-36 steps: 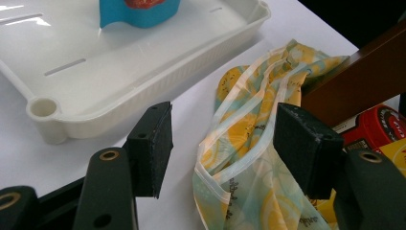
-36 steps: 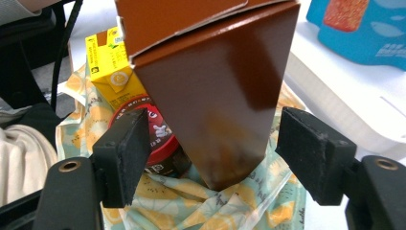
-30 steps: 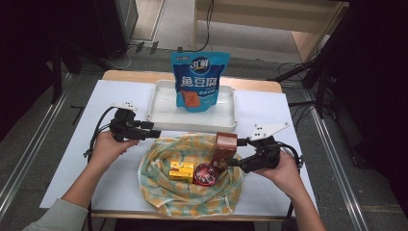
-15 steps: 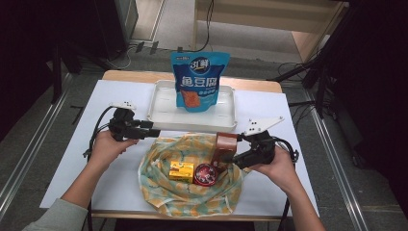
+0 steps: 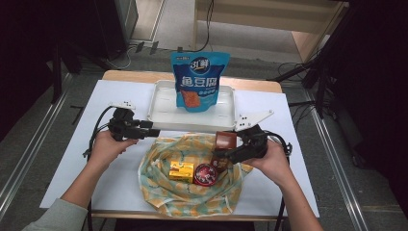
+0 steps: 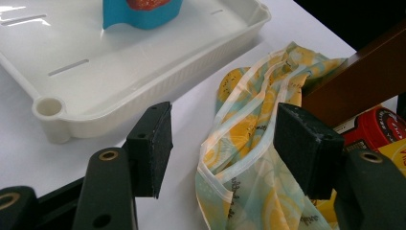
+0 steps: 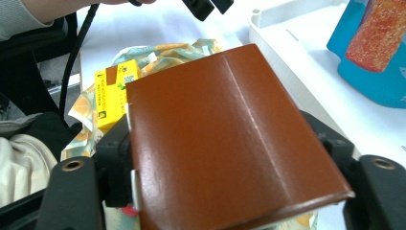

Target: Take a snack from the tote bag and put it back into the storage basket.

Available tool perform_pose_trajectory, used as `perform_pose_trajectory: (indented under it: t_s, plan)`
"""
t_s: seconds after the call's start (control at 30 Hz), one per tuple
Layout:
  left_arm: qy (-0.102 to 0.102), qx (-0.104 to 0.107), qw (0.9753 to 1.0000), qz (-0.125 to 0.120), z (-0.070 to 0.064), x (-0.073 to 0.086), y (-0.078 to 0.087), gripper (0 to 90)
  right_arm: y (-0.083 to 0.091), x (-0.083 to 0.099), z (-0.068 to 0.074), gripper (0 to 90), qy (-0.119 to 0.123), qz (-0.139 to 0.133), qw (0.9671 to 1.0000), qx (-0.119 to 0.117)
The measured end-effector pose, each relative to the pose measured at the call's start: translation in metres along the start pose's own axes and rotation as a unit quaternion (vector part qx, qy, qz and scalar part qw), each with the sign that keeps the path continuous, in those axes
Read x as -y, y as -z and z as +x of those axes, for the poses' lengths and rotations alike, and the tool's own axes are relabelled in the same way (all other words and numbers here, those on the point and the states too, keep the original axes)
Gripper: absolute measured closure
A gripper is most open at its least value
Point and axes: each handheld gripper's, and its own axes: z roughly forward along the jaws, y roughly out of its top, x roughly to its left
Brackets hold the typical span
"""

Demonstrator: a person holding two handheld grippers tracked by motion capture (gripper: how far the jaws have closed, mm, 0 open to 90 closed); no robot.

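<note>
My right gripper (image 5: 222, 153) is shut on a brown box (image 5: 224, 141) and holds it tilted over the right side of a yellow-and-teal cloth bag (image 5: 159, 190). In the right gripper view the brown box (image 7: 230, 139) sits clamped between the jaws of my right gripper (image 7: 222, 143). A yellow box (image 5: 181, 171) and a round red tin (image 5: 206, 174) lie in the bag. My left gripper (image 5: 154, 132) stands open at the bag's upper left edge. In the left gripper view, the left gripper (image 6: 225, 143) straddles the bag's rim (image 6: 239, 158) without touching it.
A white tray (image 5: 163, 120) lies behind the bag with a blue snack pouch (image 5: 199, 82) standing upright in it. White sheet covers the table (image 5: 72, 159); bare sheet lies left and right of the bag. Cables trail from both grippers.
The right gripper has raised the brown box slightly and shifted a little left over the bag. The left gripper has stayed where it was, open.
</note>
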Motion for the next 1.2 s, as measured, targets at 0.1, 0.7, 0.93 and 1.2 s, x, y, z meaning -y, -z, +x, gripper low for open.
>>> perform_pose_trajectory:
  t_s: [0.1,0.7,0.93,1.2]
  plan:
    - [-0.001,-0.001,1.0000,-0.001,0.000,0.000,0.000,39.0,-0.001,-0.002,0.000,32.4,0.002,0.003,1.0000,0.000]
    - [-0.002,0.001,1.0000,0.000,0.001,0.000,0.001,38.9,0.004,-0.004,0.004,40.0,-0.003,-0.001,0.9999,0.012]
    - [-0.001,0.004,1.0000,-0.002,0.001,0.000,0.001,38.9,0.012,-0.009,0.003,40.9,-0.011,-0.005,0.9998,0.017]
    - [-0.004,0.004,1.0000,0.002,0.000,0.000,0.000,38.8,0.022,-0.012,0.002,41.2,-0.018,-0.015,0.9995,0.021]
